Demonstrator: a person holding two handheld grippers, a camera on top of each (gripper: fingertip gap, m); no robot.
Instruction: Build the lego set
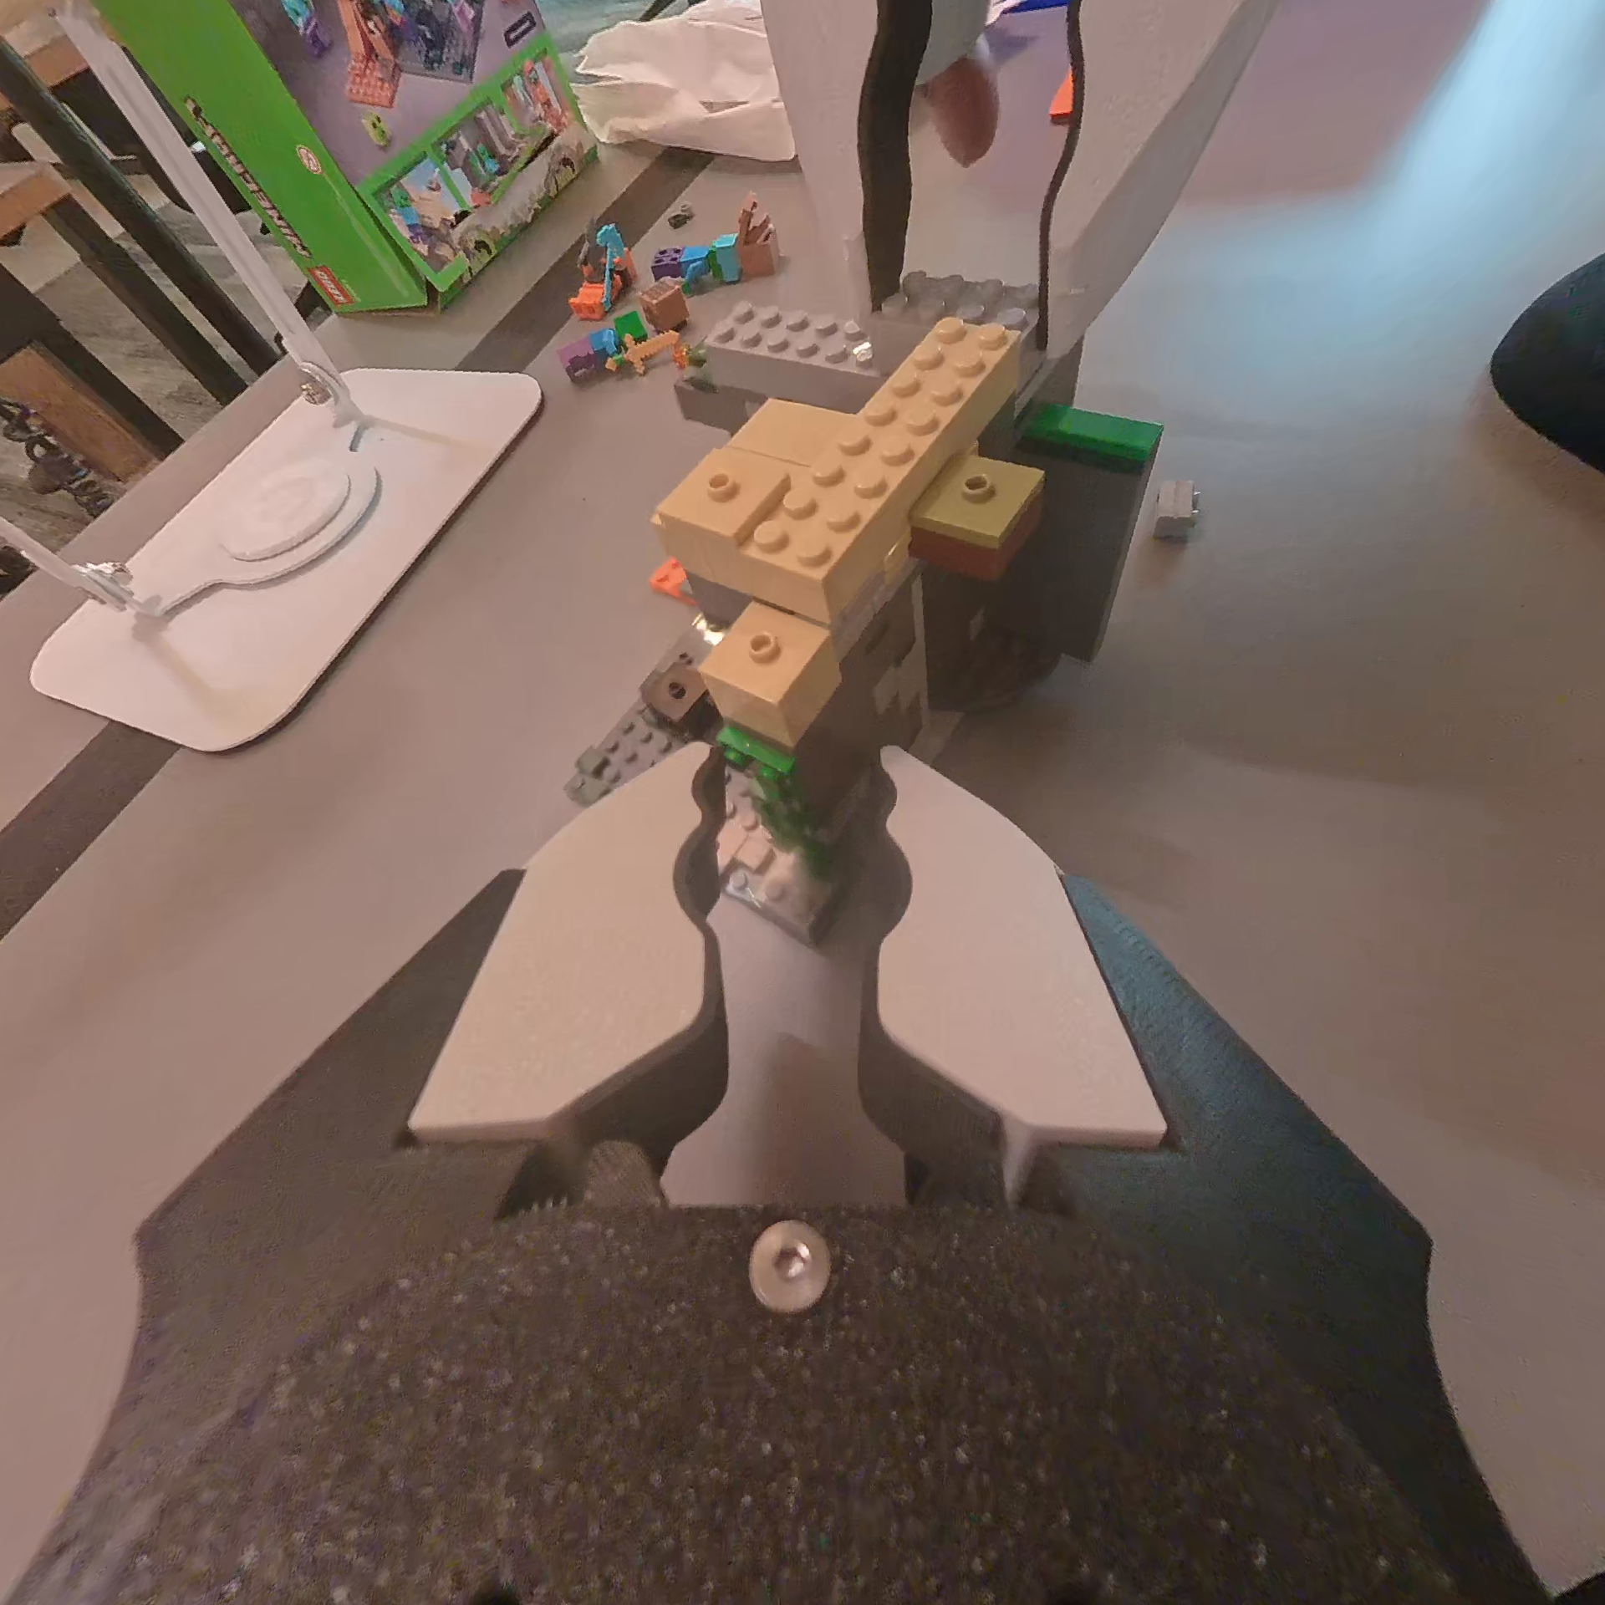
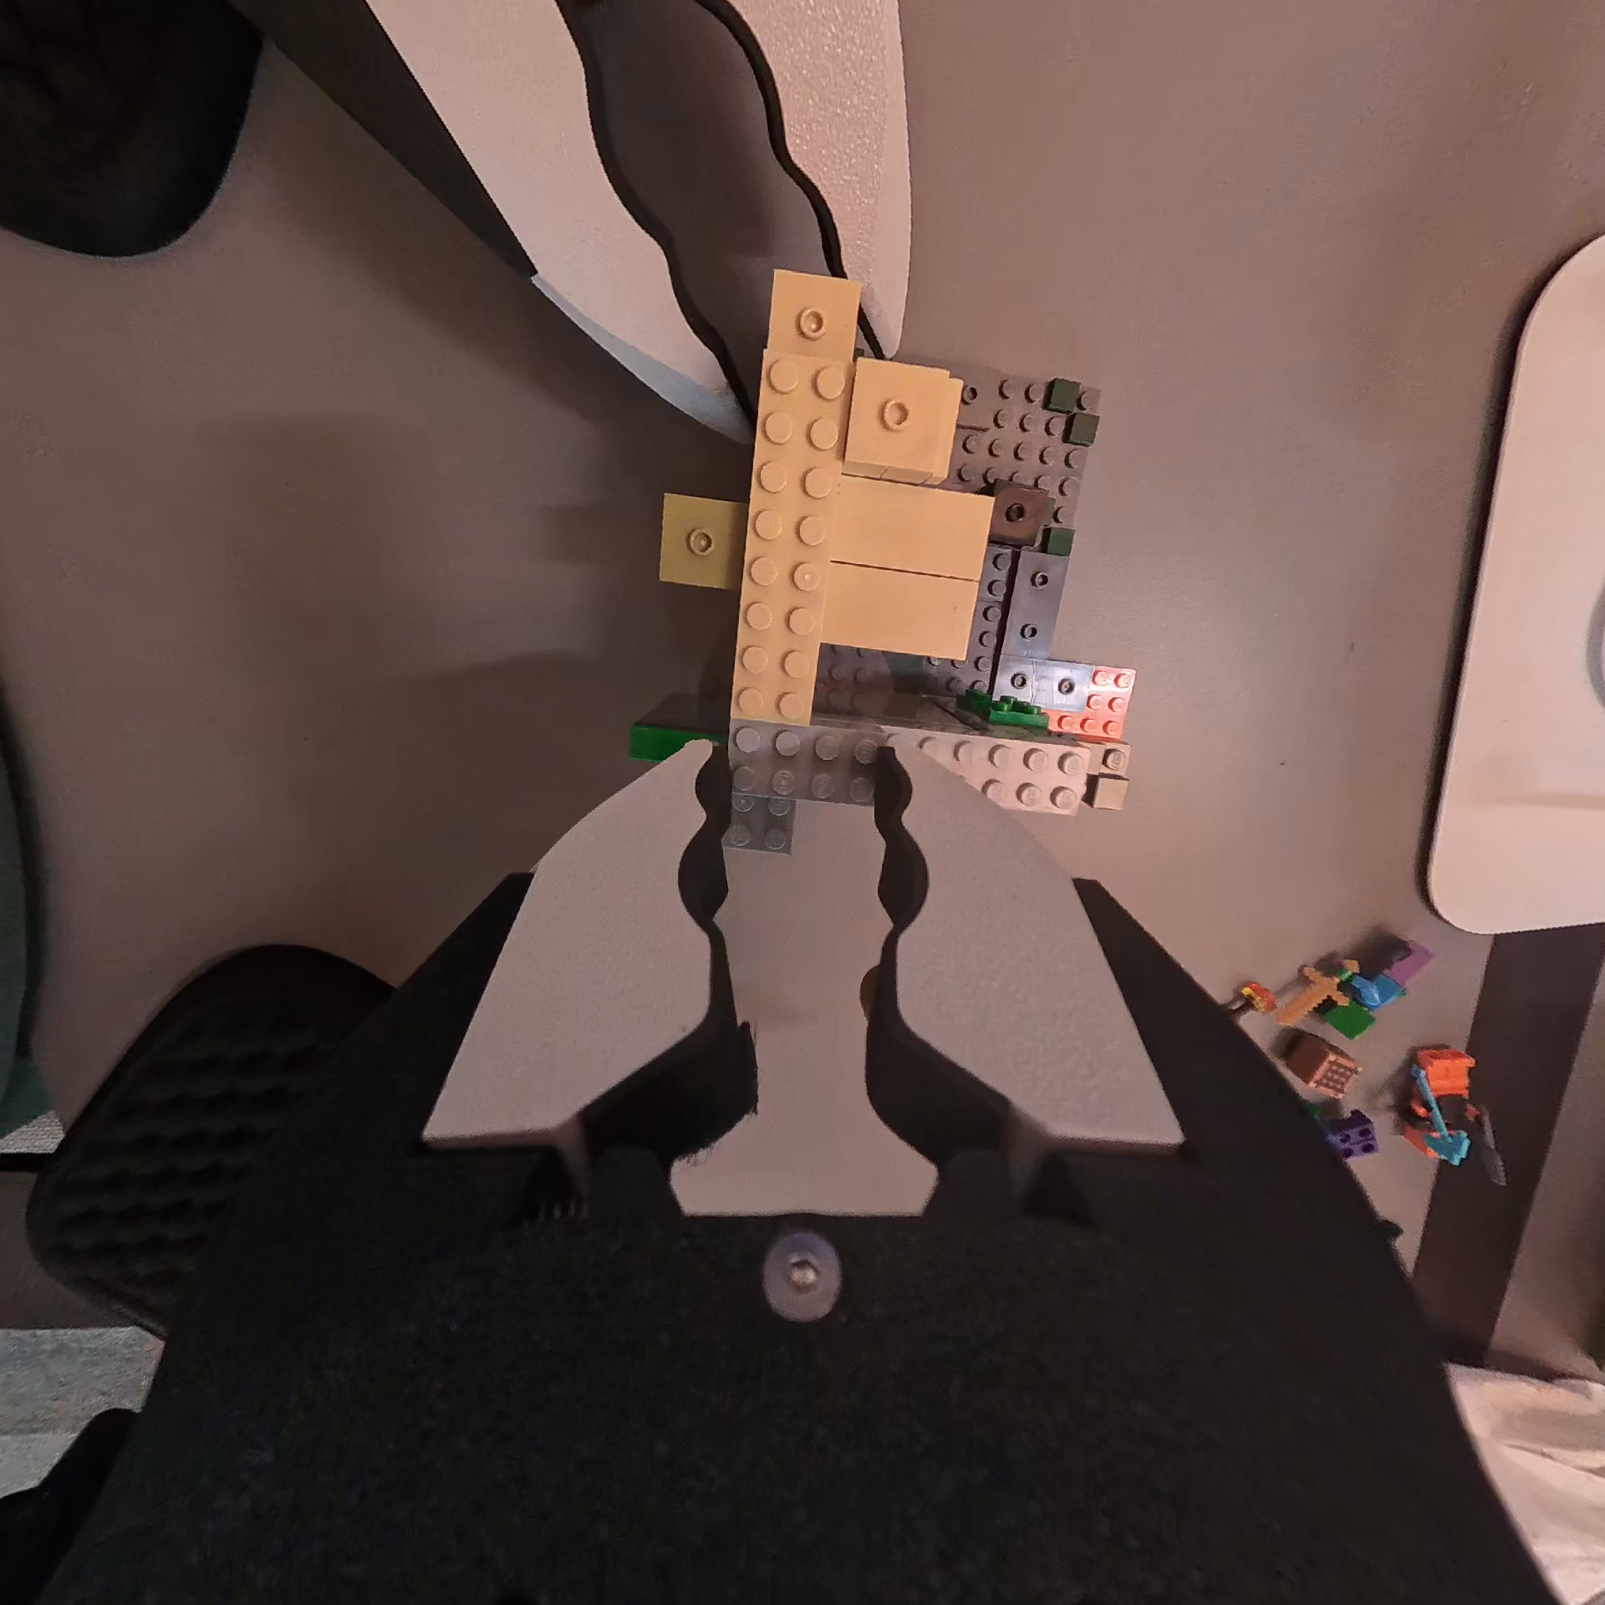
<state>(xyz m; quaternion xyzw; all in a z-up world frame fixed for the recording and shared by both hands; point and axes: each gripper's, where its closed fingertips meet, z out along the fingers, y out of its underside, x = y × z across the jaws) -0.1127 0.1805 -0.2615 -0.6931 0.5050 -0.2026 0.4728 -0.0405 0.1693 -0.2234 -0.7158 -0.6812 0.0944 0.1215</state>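
- Grey tabletop carries a toy-brick model: tan bricks on top, dark grey walls, green pieces, a grey studded base.
- Left gripper has its fingers closed around the model's near corner, against the dark wall and green foliage.
- Right gripper grips the light grey studded brick at the model's opposite edge, one pad on either side.
- Loose small bricks, a green set box and a white stand base lie well apart from the model.
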